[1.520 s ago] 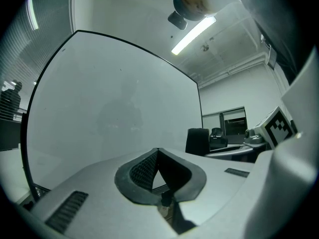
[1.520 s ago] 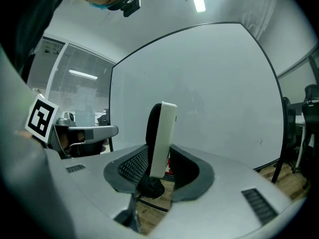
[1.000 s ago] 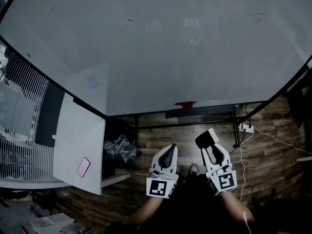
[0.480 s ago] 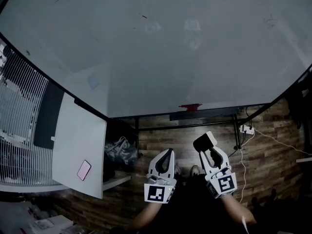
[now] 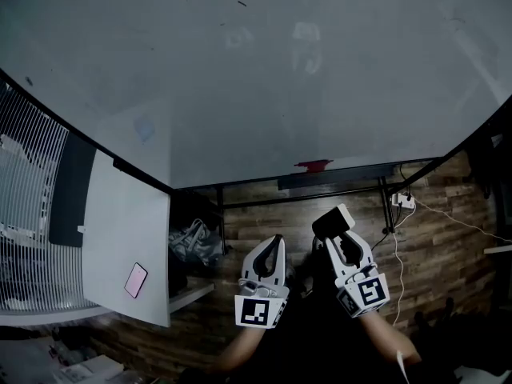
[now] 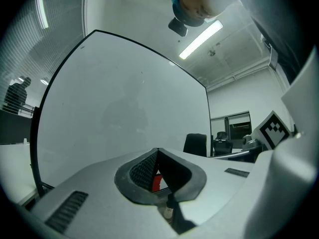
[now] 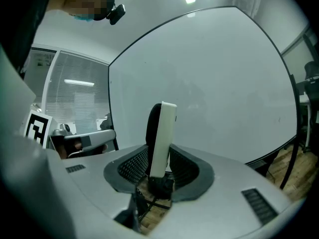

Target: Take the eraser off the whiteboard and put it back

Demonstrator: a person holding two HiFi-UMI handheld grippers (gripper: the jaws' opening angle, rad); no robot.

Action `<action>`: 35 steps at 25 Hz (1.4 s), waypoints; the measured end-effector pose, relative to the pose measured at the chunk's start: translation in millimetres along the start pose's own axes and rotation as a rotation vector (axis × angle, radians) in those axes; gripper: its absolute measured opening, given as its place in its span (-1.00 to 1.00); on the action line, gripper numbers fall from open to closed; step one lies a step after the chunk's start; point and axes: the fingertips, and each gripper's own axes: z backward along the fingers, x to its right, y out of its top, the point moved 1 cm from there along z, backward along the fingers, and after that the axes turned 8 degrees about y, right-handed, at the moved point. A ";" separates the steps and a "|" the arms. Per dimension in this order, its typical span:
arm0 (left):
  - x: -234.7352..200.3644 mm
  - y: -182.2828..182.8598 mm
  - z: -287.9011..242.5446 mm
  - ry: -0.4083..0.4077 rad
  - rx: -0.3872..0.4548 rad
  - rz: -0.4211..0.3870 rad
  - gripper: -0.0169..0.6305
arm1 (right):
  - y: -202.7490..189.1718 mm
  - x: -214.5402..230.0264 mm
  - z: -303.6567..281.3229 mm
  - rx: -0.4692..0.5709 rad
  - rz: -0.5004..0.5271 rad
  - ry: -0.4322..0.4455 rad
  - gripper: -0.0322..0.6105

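The large whiteboard (image 5: 264, 78) fills the upper part of the head view and stands ahead in both gripper views (image 6: 114, 108) (image 7: 214, 83). My right gripper (image 5: 338, 232) is shut on the eraser (image 5: 334, 222), a white block with a black felt side; it sticks up edge-on between the pads (image 7: 162, 138). It is held below the board, apart from it. My left gripper (image 5: 272, 246) hovers beside it at the left, its jaws closed tip to tip with nothing between them (image 6: 158, 156).
A small red object (image 5: 313, 166) sits on the board's bottom tray (image 5: 336, 176). A white cabinet (image 5: 120, 246) with a pink item (image 5: 135, 280) stands at the left, a bag (image 5: 192, 245) under it. A power strip and cable (image 5: 404, 202) lie on the wooden floor at the right.
Both grippers have drifted back from the board and slightly lower in the head view. The eraser stays in the right gripper's grip. The left jaws stay closed.
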 end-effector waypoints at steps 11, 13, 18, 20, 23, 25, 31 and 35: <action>-4.4 -11.2 -38.7 0.024 -0.040 -0.031 -0.93 | -5.7 28.8 -37.9 0.017 -0.096 0.060 -0.46; -7.4 -13.1 -47.6 0.024 -0.026 -0.059 -0.93 | -11.0 36.4 -43.8 0.001 -0.117 0.050 -0.46; -8.3 -15.9 -65.3 0.026 -0.042 -0.065 -0.93 | -27.0 55.9 -54.2 -0.031 -0.175 0.016 -0.46; -7.0 -15.5 -71.6 0.021 -0.034 -0.079 -0.93 | -34.3 63.4 -58.9 -0.029 -0.216 0.010 -0.46; -4.3 -17.9 -77.8 0.012 -0.043 -0.081 -0.93 | -45.5 73.5 -64.8 -0.029 -0.290 -0.009 -0.46; -1.9 -22.0 -80.1 0.010 -0.077 -0.062 -0.93 | -53.4 79.5 -66.6 -0.036 -0.327 -0.024 -0.46; -1.8 -26.2 -88.1 0.002 -0.080 -0.078 -0.93 | -73.0 94.6 -71.7 -0.032 -0.436 -0.050 -0.46; -4.5 -30.7 -91.1 0.002 -0.096 -0.081 -0.93 | -87.4 103.5 -79.7 -0.019 -0.536 -0.069 -0.46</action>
